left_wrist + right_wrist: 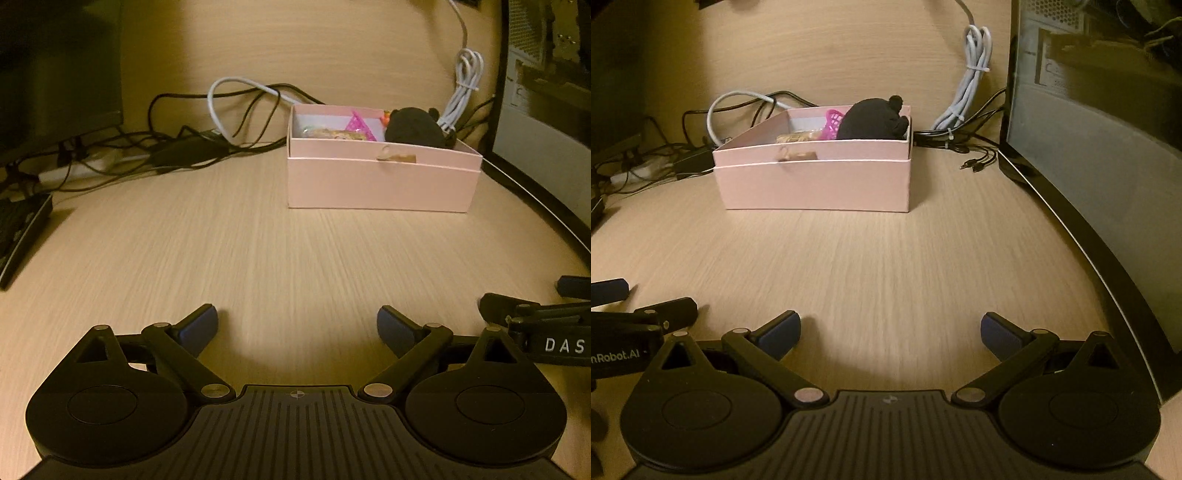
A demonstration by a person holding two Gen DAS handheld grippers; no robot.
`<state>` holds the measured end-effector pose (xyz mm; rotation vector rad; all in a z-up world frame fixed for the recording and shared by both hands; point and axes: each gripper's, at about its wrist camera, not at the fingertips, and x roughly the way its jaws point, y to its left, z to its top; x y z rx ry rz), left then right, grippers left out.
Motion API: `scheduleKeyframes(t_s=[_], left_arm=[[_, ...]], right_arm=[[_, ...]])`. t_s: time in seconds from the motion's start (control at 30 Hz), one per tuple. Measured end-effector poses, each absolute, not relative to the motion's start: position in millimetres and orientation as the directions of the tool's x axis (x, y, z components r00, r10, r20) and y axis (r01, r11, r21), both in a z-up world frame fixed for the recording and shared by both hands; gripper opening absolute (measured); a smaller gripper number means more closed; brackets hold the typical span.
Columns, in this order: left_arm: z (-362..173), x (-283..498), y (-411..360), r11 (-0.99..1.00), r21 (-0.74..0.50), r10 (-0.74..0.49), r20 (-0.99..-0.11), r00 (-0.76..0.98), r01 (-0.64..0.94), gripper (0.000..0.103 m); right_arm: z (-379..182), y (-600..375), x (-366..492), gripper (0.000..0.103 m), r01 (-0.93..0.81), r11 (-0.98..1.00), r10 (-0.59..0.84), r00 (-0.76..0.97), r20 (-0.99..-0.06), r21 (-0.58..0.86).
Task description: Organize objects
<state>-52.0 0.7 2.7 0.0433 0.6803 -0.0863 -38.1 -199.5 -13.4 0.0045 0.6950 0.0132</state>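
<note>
At the far left of the left wrist view, a dark monitor (55,70) stands at the back of the pale wood-grain counter (258,251), and the corner of a dark keyboard (22,229) juts in below it. Just right of these, a tangle of black and white cables (177,144) and a white power strip (74,170) lie along the back edge, pushed clear of the working space. In the foreground, the left tool (297,328) hovers low over bare counter with its blue-padded fingers spread wide and nothing between them. Right of centre sits the pink box (380,184), lidless and square to the back wall. It already holds the task's things: a black plush toy (417,129) fills its right end and rises above the rim, a bright pink plastic piece (360,127) leans beside it, and a pale wrapped packet (332,133) lies to the left. A small tan item (397,157) hangs over the front wall. No loose object shows on the open counter, so the sorting looks close to done. A bundled white cable (461,92) climbs the wall behind the box. The right tool (890,334), likewise gaping and empty, hangs beside the left one. At the far right a dark computer case (1089,147) stands near the box, narrowing any approach from that side.
</note>
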Motion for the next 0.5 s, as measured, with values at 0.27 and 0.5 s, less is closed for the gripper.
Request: scheduleKeyframes(t_s=[0.27, 0.5], left_arm=[[2.0, -44.7, -0.3, 0.996, 0.008, -0.062, -0.632, 0.773, 0.086, 0.098], [2.2, -44.5, 0.8, 0.996, 0.006, -0.066, -0.632, 0.772, 0.091, 0.098]], right_arm=[[-14.8, -200.4, -35.7, 0.103, -0.011, 1.0, 0.014, 0.768, -0.64, 0.008], [-14.6, -200.5, -35.6, 0.103, -0.012, 1.0, 0.014, 0.768, -0.64, 0.008]])
